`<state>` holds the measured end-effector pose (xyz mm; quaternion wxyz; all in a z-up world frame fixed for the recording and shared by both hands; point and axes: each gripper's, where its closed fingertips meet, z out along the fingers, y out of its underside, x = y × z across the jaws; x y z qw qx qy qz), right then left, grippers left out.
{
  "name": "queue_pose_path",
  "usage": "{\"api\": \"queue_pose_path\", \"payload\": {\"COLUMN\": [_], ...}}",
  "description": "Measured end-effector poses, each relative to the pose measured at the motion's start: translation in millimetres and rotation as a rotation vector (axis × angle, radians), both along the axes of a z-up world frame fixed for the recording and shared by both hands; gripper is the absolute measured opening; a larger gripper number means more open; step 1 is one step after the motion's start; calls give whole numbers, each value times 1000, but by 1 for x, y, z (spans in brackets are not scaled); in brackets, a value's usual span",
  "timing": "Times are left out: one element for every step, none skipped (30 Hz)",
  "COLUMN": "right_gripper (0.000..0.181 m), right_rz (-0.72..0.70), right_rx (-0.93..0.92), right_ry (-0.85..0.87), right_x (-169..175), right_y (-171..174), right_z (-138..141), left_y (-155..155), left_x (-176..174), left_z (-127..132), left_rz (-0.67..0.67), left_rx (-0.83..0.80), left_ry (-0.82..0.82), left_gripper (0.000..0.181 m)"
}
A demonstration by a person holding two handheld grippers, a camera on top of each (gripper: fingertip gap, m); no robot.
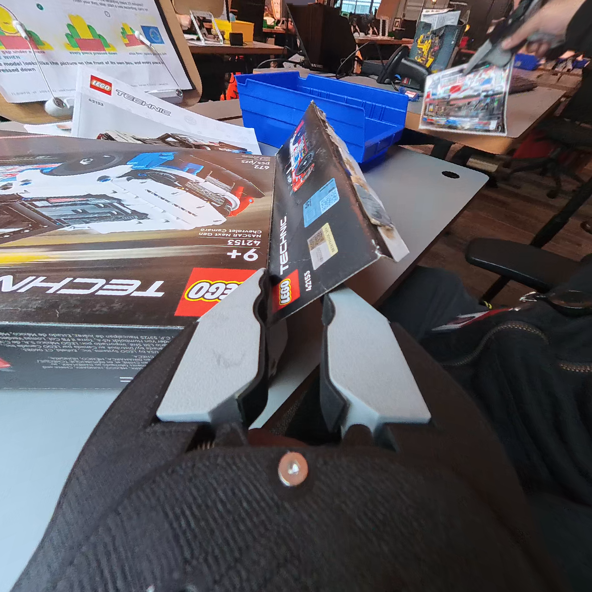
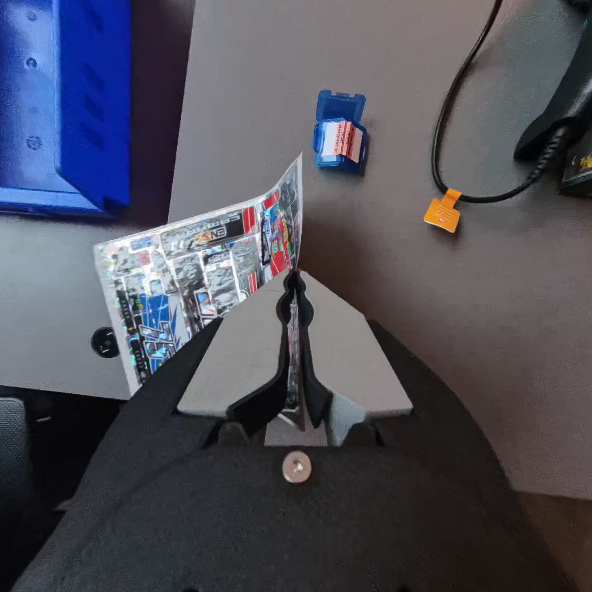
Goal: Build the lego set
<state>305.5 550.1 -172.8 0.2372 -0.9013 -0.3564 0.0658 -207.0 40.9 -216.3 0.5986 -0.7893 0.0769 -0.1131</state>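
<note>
The black set box (image 1: pixel 128 208) lies flat on the grey table, printed side up. Its end flap (image 1: pixel 320 198) stands open and tilted, with torn edges. My left gripper (image 1: pixel 296 294) is open, with the flap's lower corner between its jaws and resting against the left finger (image 1: pixel 224 336). My right gripper (image 2: pixel 294 275) is shut on a shiny sticker sheet (image 2: pixel 198 272) and holds it in the air above the table. The sheet (image 1: pixel 464 99) and the right gripper (image 1: pixel 490 54) also show far right in the left wrist view. A white instruction booklet (image 1: pixel 144 109) lies behind the box.
A blue bin (image 1: pixel 320 105) stands behind the flap and shows at upper left in the right wrist view (image 2: pixel 80 112). A small blue case (image 2: pixel 339 131), a black cable with an orange tag (image 2: pixel 442 214) and a black device (image 2: pixel 560 112) lie on the table. A guide sheet on a stand (image 1: pixel 80 41) stands at back left.
</note>
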Motion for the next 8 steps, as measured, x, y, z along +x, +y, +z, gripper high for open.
{"api": "queue_pose_path", "payload": {"right_gripper": [0,0,0,0,0,2,12,17], "right_rz": [26,44,69,101,121,126,138,137], "right_rx": [19,37,64,100,144,193,223,252], "right_ry": [-7,-41,-104,-185,-280,-379,-448,-486], "right_x": [-4,-6,-4,0,6,14,17,17], "right_y": [2,5,8,12,18,26,31,35], "right_z": [-8,-17,-26,-35,-43,-48,-51,-51], "left_y": [0,1,1,1,1,0,0,1], "left_x": [0,1,1,1,1,1,1,1], "left_z": [0,0,0,0,0,0,0,0], "left_rz": [5,9,12,14,15,16,16,16], "left_rx": [0,1,1,0,-1,-2,-4,-6], "left_ry": [0,0,0,-2,-3,-4,-4,-4], "left_gripper": [30,29,29,29,29,29,30,30]}}
